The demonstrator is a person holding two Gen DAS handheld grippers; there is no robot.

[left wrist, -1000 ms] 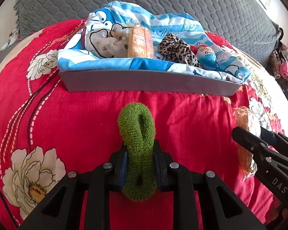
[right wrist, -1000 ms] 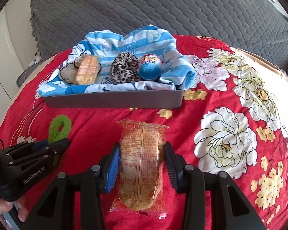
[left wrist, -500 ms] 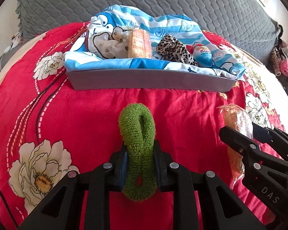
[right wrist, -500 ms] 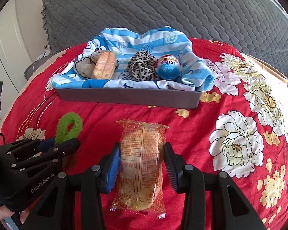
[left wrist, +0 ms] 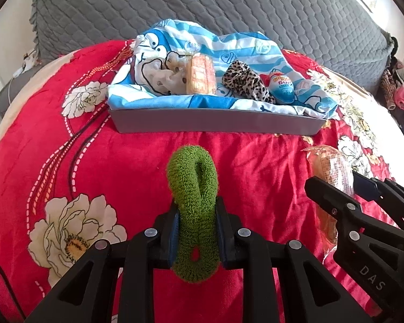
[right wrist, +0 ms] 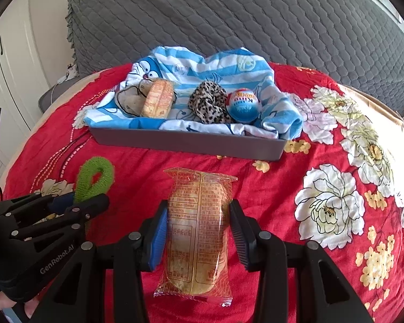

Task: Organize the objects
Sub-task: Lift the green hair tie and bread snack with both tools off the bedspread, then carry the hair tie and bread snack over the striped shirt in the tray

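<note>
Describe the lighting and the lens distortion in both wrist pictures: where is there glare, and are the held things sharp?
Left wrist view: sunlight washes out the bedspread at the right edge; the straight tray looks bowed; the green scrunchie is sharp. Right wrist view: glare on the flowers at right, dark fisheye corners; the print on the snack packet is readable but small.

Bright daylight from upper right, glare on the bed's [left wrist: 385, 123] right edge; sharp focus; fisheye bending, dark corners.
</note>
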